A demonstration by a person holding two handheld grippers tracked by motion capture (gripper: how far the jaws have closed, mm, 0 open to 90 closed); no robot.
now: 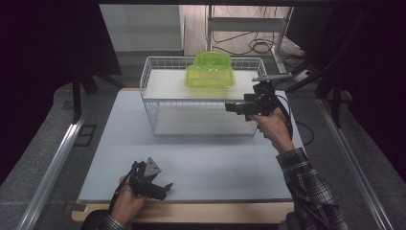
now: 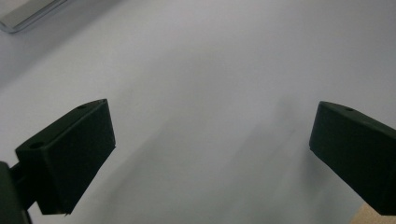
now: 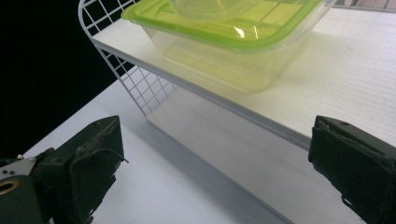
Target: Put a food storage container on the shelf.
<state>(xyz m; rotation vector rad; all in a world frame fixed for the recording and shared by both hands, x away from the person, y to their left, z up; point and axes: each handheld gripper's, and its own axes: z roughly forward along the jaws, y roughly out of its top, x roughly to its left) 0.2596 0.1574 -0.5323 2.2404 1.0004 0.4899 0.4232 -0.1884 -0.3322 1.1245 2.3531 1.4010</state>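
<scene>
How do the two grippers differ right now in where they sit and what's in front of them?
The left gripper rests low at the table's near edge, facing bare tabletop; the right gripper is raised beside the wire rack, facing the green container. Both stand open, holding nothing.

Plaid sleeve (image 1: 311, 187); black gripper (image 1: 233, 107) trailing a black cable (image 1: 287, 115).

Wide bare table (image 1: 201, 163) up front; wire rack (image 1: 152, 103) blocks the far side, green box (image 1: 209, 72) filling its top shelf.
</scene>
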